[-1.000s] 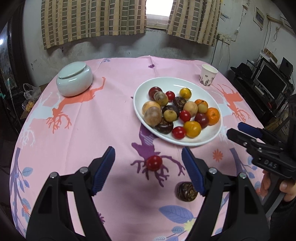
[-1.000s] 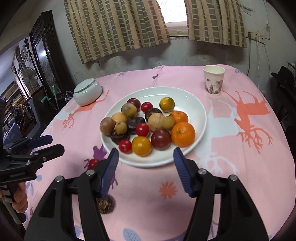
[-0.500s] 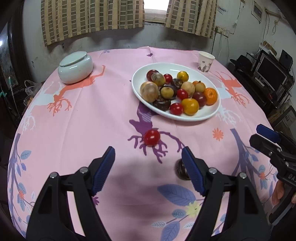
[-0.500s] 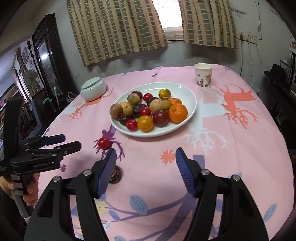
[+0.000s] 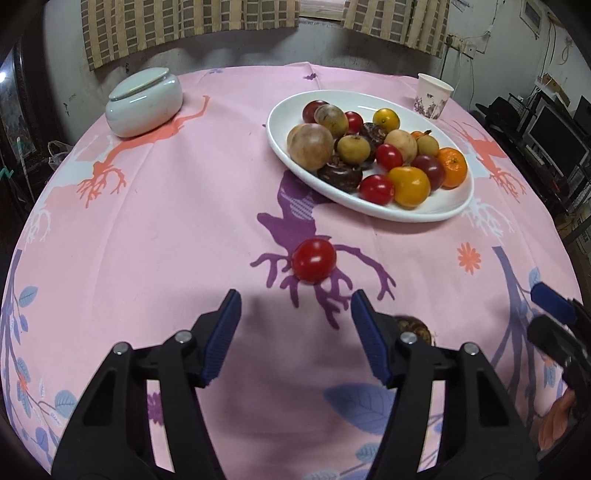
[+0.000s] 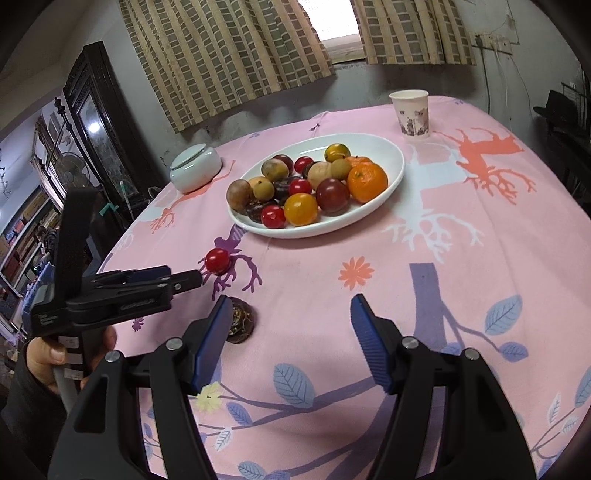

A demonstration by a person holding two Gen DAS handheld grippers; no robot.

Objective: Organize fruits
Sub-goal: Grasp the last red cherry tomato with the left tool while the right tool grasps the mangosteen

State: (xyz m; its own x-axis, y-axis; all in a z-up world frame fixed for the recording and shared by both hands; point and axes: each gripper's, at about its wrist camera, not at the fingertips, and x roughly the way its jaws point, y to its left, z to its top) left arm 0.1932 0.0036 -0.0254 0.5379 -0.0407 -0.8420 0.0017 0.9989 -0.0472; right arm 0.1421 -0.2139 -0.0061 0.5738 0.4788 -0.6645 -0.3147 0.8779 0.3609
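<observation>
The oval white ceramic plate [image 5: 436, 212] holds mixed fruits. Just before it on the cloth lies a round red cherry tomato [image 5: 314, 260], ahead of the left gripper [image 5: 295, 336], whose spread jaws are closing on nothing; the right gripper [image 6: 288, 341] gapes empty.

A lived-in room of a home, set around a dining table.

A round table [image 6: 461, 258] wears a pink cloth printed with deer and leaves; checked curtains [image 6: 229, 55] hang at a small window [image 6: 332, 26]. A dark wooden cabinet [image 6: 92, 122] with a mirrored door stands to one side, shelves [image 6: 22, 236] crowded with goods beyond it, and a monitor [image 5: 554, 136] sits on a cluttered rack opposite.
</observation>
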